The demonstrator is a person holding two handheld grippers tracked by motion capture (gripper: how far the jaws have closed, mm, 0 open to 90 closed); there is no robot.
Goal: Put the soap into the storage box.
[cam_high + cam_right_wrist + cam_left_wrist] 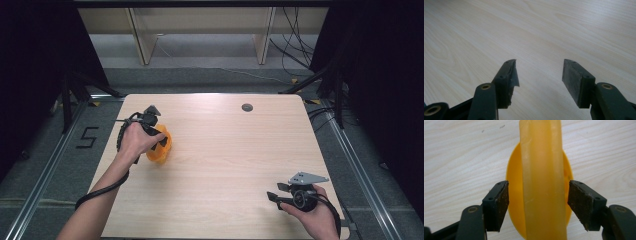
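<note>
One floor marking (pixel 88 137) reads "5".

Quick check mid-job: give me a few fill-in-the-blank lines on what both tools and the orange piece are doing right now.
1. The left tool straddles an object coloured ____.
2. The left tool's jaws are ____, with gaps on both sides of the object.
3. Between the right tool's open jaws there is only bare ____.
4. In the high view, the right tool sits near the table's ____ right corner.

Missing words: orange; open; table; near

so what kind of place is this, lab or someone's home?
Likely a lab recording rig: a bare light wooden table framed by black curtains, loose black cables on the grey floor, and a taped floor number.
</note>
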